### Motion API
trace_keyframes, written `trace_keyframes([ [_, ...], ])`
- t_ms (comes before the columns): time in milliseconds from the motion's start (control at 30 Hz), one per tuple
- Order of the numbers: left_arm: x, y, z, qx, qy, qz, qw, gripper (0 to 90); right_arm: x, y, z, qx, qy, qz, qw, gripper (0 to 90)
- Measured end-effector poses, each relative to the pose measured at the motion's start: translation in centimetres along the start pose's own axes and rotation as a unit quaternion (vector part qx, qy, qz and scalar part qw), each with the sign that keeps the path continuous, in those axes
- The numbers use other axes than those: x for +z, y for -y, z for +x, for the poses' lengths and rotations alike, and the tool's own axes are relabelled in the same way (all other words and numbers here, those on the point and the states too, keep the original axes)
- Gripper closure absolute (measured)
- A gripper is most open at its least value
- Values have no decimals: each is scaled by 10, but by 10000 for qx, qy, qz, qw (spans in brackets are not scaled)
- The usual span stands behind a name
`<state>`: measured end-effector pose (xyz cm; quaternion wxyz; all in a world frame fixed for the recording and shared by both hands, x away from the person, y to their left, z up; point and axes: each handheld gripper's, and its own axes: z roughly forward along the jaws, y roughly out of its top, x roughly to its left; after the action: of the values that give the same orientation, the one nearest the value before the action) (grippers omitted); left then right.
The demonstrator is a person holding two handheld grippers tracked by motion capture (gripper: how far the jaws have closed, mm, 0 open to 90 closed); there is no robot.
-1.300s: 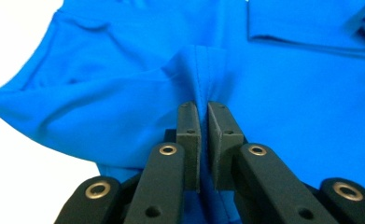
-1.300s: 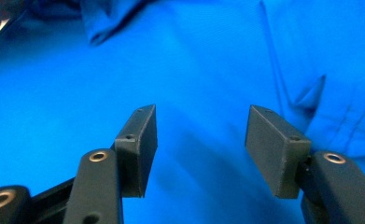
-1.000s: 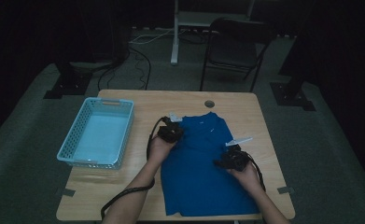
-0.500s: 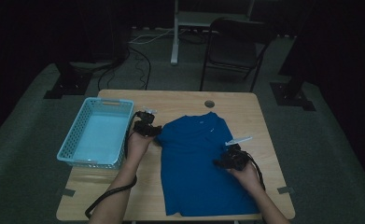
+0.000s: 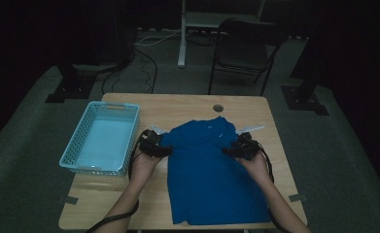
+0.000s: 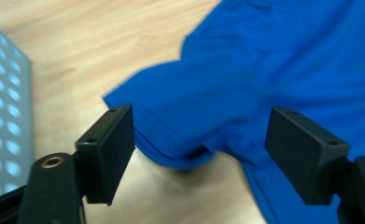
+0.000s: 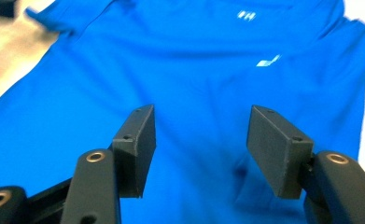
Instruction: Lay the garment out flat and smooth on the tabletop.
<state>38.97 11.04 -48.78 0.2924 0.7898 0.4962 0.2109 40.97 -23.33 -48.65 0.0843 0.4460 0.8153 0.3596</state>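
Nearest, a blue short-sleeved cloth shirt (image 5: 212, 174) lies flat on the pale wooden table (image 5: 187, 104), collar away from the person. The left gripper (image 5: 159, 149) is at its left sleeve, its jaws just opened wide with the sleeve hem between them unpinched, and the right gripper (image 5: 232, 150) is over the right sleeve, jaws apart and gripping nothing. Beside the left gripper stands a light blue perforated plastic basket (image 5: 68, 153); farther off, beyond the table, a black folding chair (image 5: 243, 46) and black floor cables (image 5: 144, 63).
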Motion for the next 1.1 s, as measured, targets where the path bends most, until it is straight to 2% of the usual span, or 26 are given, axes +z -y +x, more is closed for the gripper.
trace_keyframes([
  [33,-3,4,-1,-9,75,-11,10000,196,3,-4,-3,10,37,15,10000,418],
  [100,-10,14,-6,48,320,-23,9995,185,10,-11,-7,13,119,79,9999,423],
  [167,-18,26,-12,113,457,-55,9989,185,19,-16,-10,10,175,169,9997,424],
  [267,-28,45,-16,86,872,-49,9961,184,32,-19,-14,17,293,321,9991,425],
  [367,-37,63,-18,61,1061,-17,9943,159,42,-18,-17,24,400,411,9984,428],
  [400,-40,69,-18,62,1079,15,9941,103,44,-18,-18,37,418,437,9982,428],
  [467,-47,81,-17,-14,1095,26,9940,102,49,-16,-19,10,495,525,9974,428],
  [500,-50,89,-16,-65,1071,85,9942,73,50,-15,-19,-3,515,548,9972,428],
  [533,-53,94,-15,-63,1060,97,9943,12,52,-14,-19,-28,549,565,9969,429],
  [600,-60,106,-14,-118,987,93,9950,11,54,-13,-18,-108,602,602,9963,442],
  [667,-66,117,-16,-56,873,98,9961,11,57,-11,-17,-194,683,673,9952,456],
  [733,-72,126,-16,-99,882,83,9960,11,58,-10,-15,-395,818,626,9939,497],
  [800,-76,133,-18,-114,810,85,9966,11,58,-9,-14,-462,807,603,9938,537],
  [867,-80,139,-19,-33,770,119,9970,11,58,-10,-14,-535,783,608,9936,573],
  [1000,-86,147,-20,64,735,120,9972,12,58,-13,-16,-570,702,678,9936,689],
  [1033,-87,149,-20,110,743,138,9971,12,58,-14,-17,-540,668,692,9939,766],
  [1100,-90,152,-20,127,712,139,9973,12,56,-16,-20,-475,601,669,9948,830],
])
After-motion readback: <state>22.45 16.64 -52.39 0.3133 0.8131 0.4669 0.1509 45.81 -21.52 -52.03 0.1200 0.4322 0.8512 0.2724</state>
